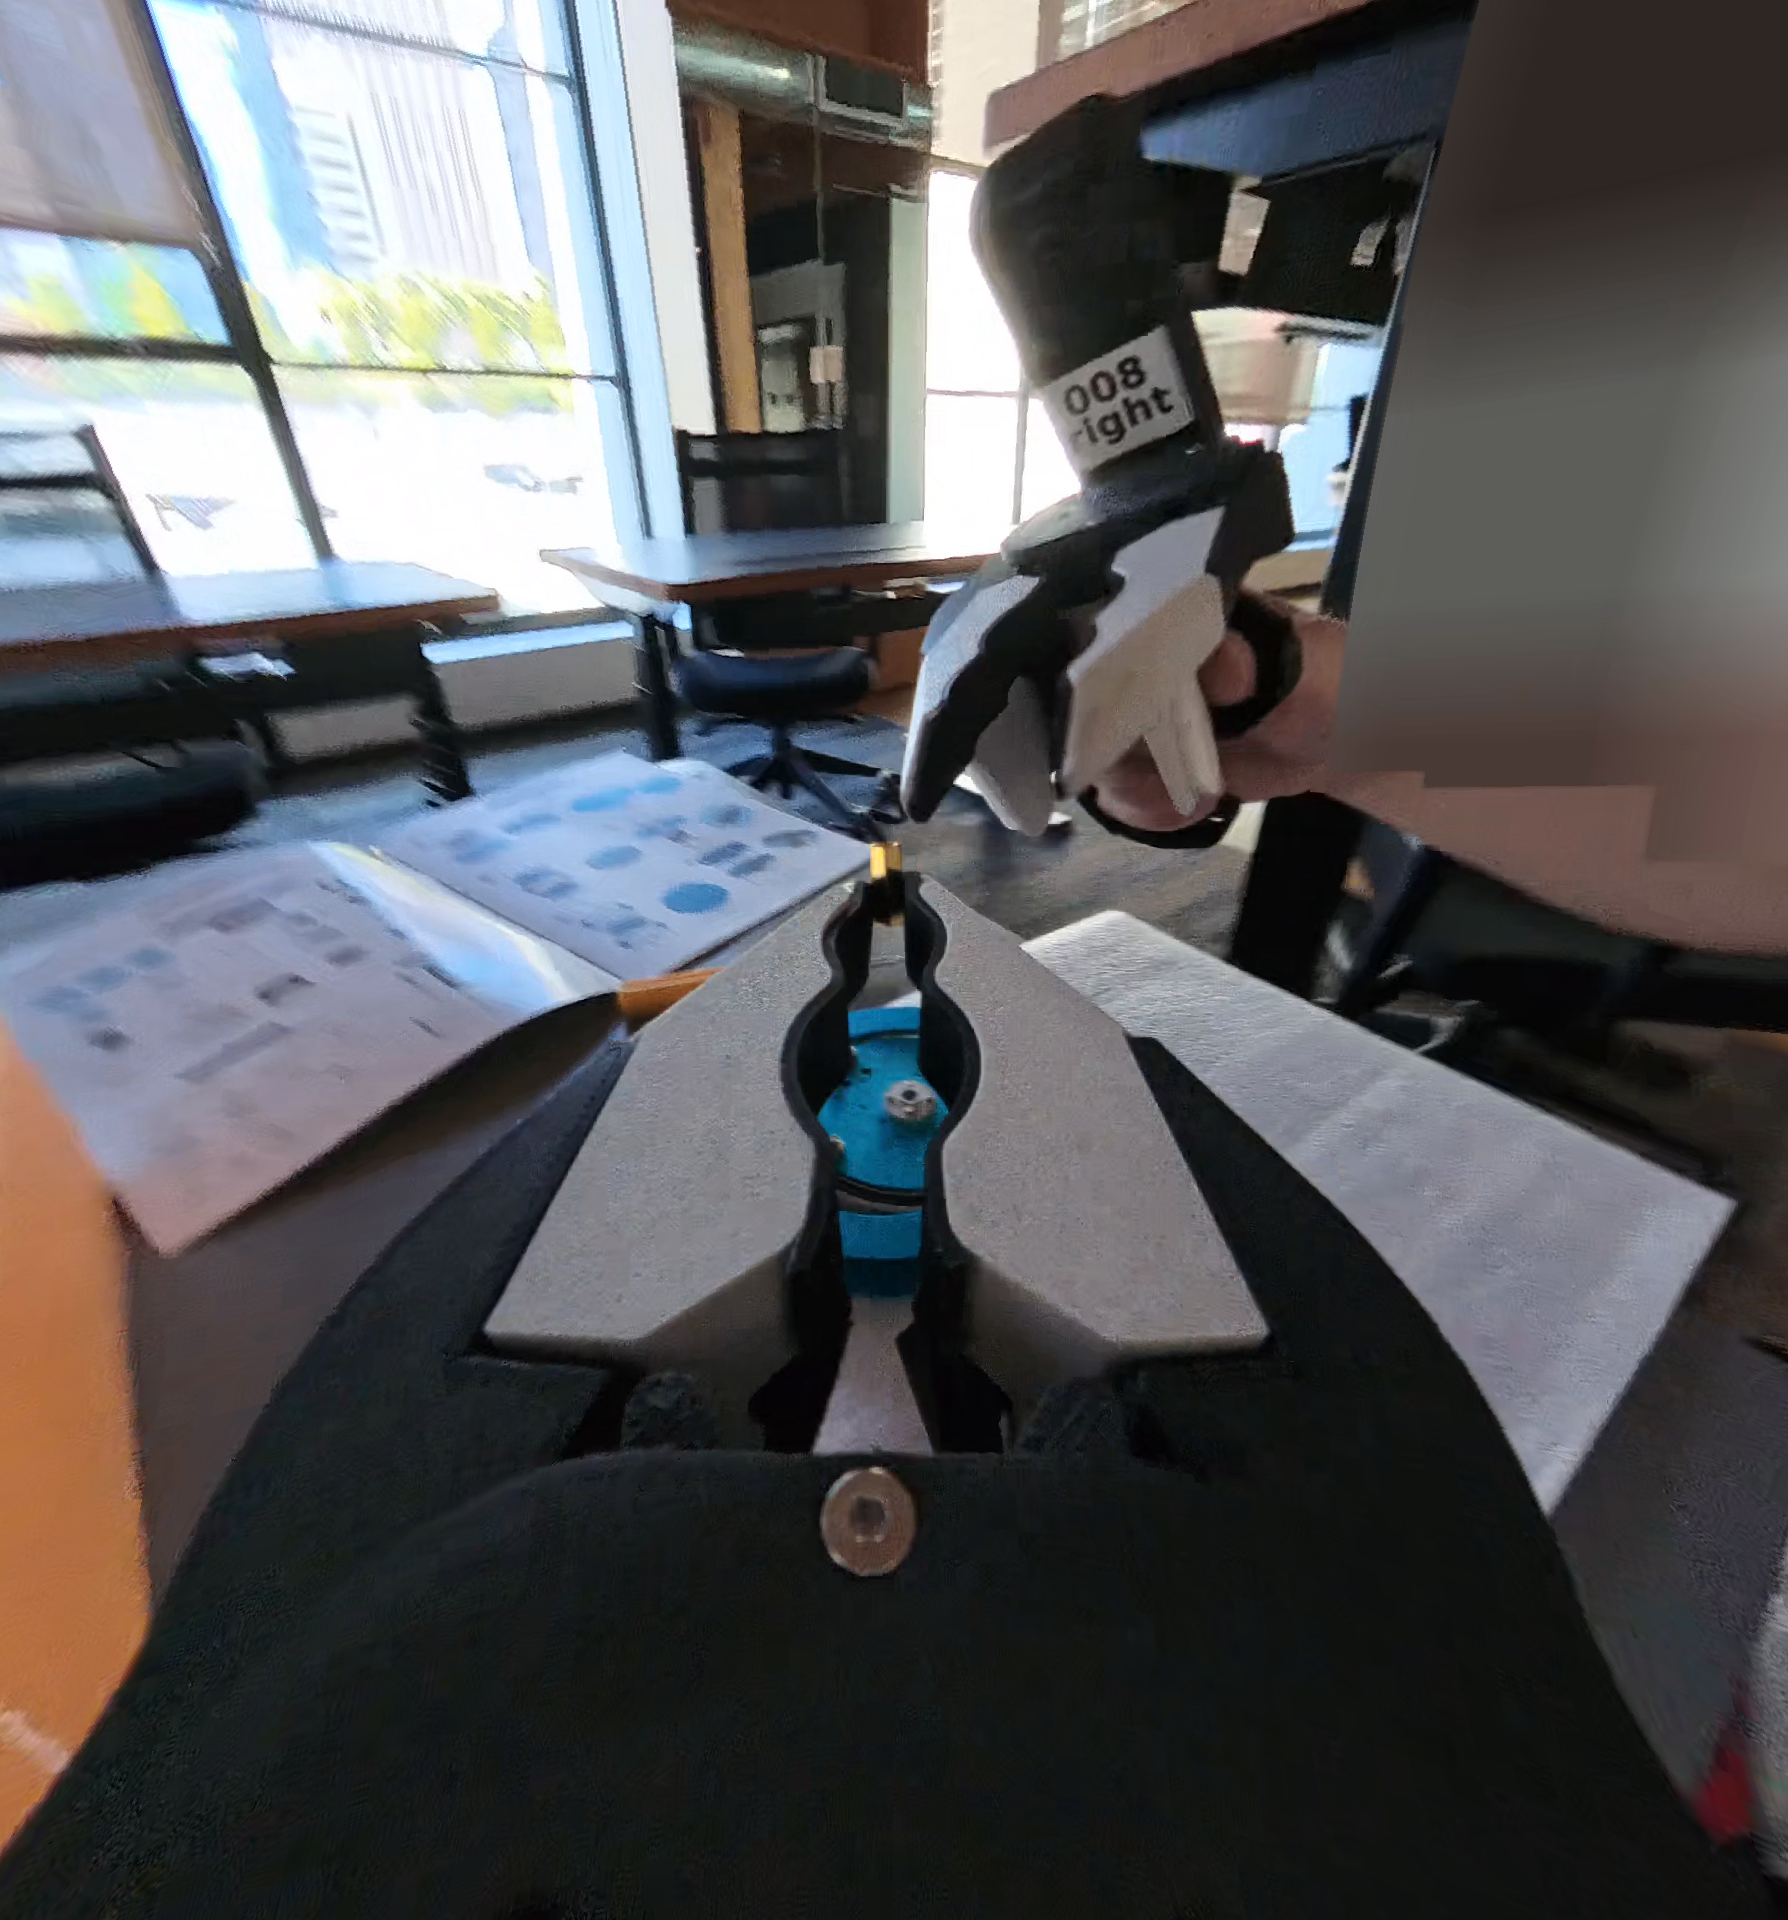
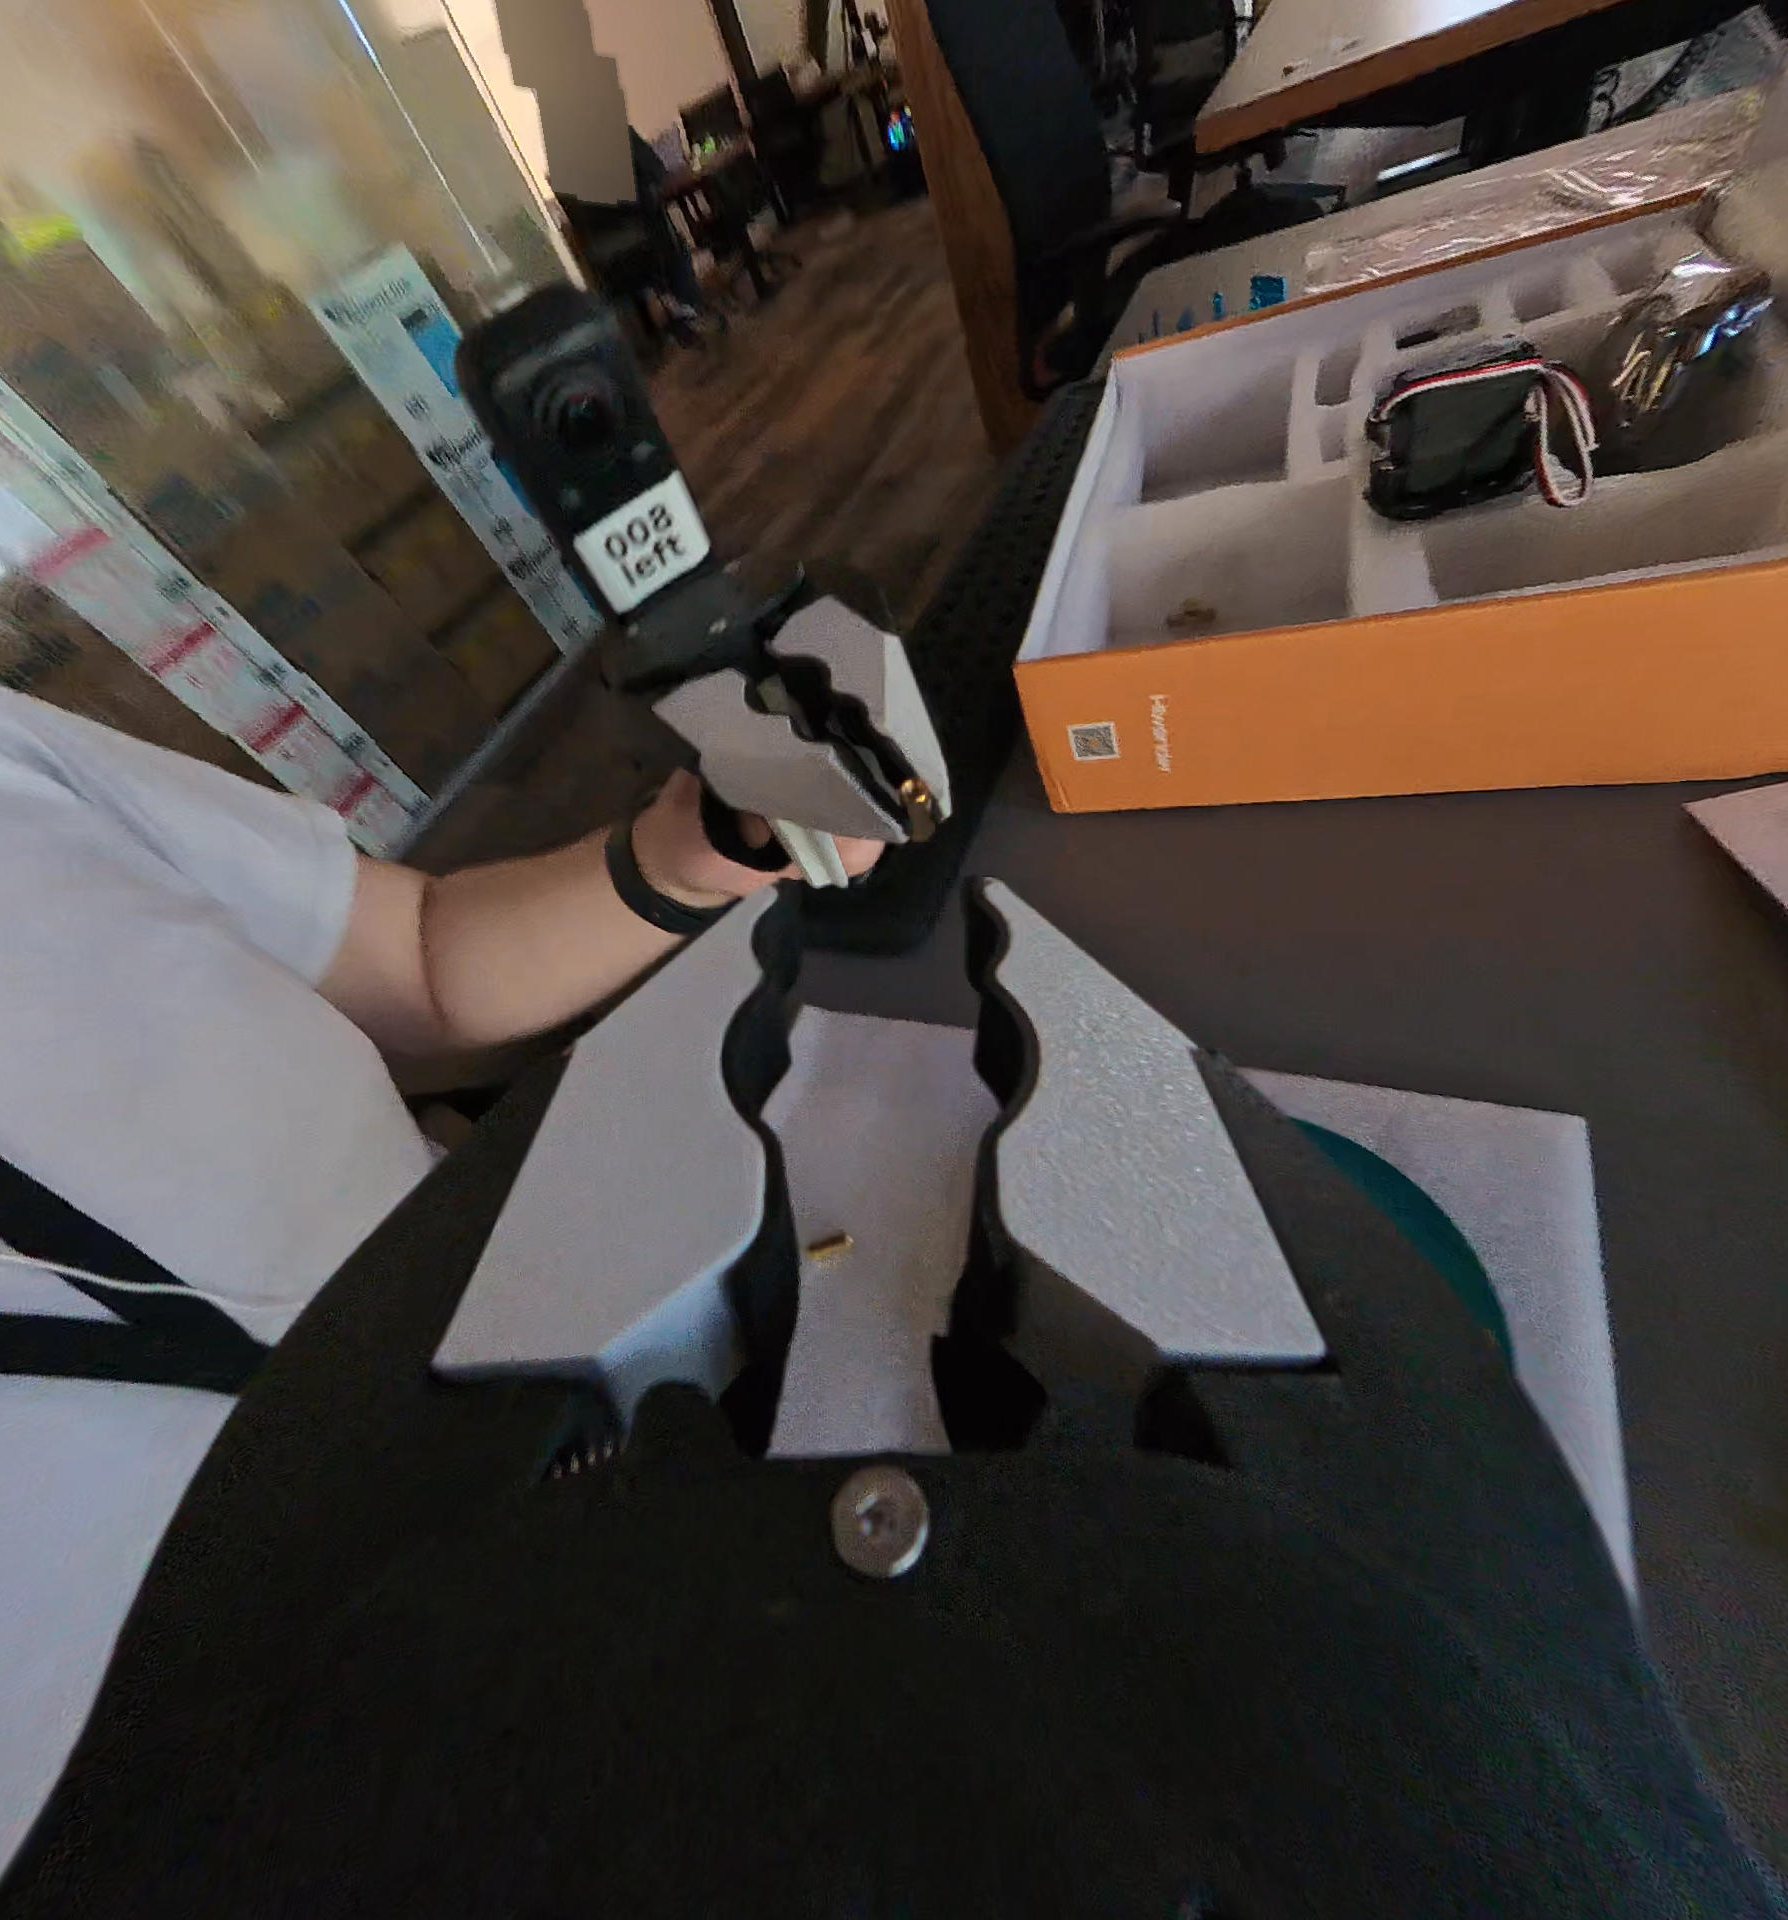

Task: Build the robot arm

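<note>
My left gripper (image 1: 885,902) is shut on a small brass standoff (image 1: 886,864) pinched at its fingertips and held above the table. Through the gap between its fingers a blue cylindrical part (image 1: 874,1153) with a screw on top shows below. The right wrist view shows the left gripper (image 2: 916,816) with the brass piece (image 2: 913,795) at its tip. My right gripper (image 2: 879,909) is open and empty above a white foam sheet (image 2: 869,1122), where a second brass standoff (image 2: 830,1244) lies. It also shows in the left wrist view (image 1: 973,816), just above and right of the left tips.
An orange box (image 2: 1389,686) with white foam compartments holds a black motor with wires (image 2: 1451,447) and a bag of screws (image 2: 1679,322). An open booklet (image 1: 350,987) lies at the left. A teal disc (image 2: 1409,1226) sits partly hidden on the foam. Both grippers' tips are close together, under 4 cm apart.
</note>
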Available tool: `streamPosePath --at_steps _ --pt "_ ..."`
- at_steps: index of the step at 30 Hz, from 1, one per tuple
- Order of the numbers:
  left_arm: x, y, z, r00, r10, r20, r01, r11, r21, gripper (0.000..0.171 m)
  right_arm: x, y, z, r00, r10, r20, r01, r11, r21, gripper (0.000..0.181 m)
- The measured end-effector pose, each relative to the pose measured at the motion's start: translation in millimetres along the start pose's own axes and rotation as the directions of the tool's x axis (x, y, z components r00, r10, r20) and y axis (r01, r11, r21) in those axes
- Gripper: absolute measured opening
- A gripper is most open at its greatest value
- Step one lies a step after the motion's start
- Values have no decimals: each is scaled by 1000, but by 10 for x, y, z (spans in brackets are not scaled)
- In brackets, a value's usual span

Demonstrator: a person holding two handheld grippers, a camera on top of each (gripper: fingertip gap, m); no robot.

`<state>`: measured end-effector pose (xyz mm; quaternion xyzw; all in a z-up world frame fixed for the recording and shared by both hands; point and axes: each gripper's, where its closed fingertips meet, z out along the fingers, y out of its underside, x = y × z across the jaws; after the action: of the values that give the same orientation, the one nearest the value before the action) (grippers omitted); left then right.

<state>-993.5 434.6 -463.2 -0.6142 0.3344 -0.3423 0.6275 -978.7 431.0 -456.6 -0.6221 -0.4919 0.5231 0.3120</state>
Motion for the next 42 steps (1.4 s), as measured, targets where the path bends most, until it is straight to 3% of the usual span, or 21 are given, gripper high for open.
streamPosePath --at_steps 2,6,9,15,25,28,30,32,34,37,42 --pt "55 -70 -22 997 73 27 -74 997 14 4 -49 -65 28 1000 -14 -5 14 999 33 24" --pt "187 -130 -36 996 84 -7 -83 995 53 3 -125 -125 96 989 -136 -54 139 988 61 14" --pt "228 -114 -43 997 76 -32 -74 996 45 4 -209 -99 114 987 -163 11 162 986 48 9" --pt "343 -48 -22 991 108 -79 -108 994 5 4 -204 25 105 961 -276 21 277 956 -98 17" --pt "466 -66 8 987 71 -144 -66 997 35 4 -335 56 61 967 -225 120 228 974 -10 5" --pt "384 -41 12 992 79 -101 -75 996 40 8 -237 55 47 967 -238 89 239 971 -3 4" --pt "196 53 3 997 81 -17 -81 997 3 25 66 74 18 964 -263 -23 263 965 -8 5" --pt "39 255 9 1000 19 -1 -19 996 -90 16 456 208 7 960 -248 -132 243 968 -57 5" --pt "-116 516 50 998 -63 22 66 974 -218 17 716 386 58 962 -206 -177 191 976 -102 5" --pt "-288 813 136 997 -53 62 72 930 -359 17 856 544 152 964 -184 -191 158 977 -141 5" --pt "-385 993 305 1000 3 31 11 903 -430 21 996 686 211 952 -202 -231 150 963 -224 5"
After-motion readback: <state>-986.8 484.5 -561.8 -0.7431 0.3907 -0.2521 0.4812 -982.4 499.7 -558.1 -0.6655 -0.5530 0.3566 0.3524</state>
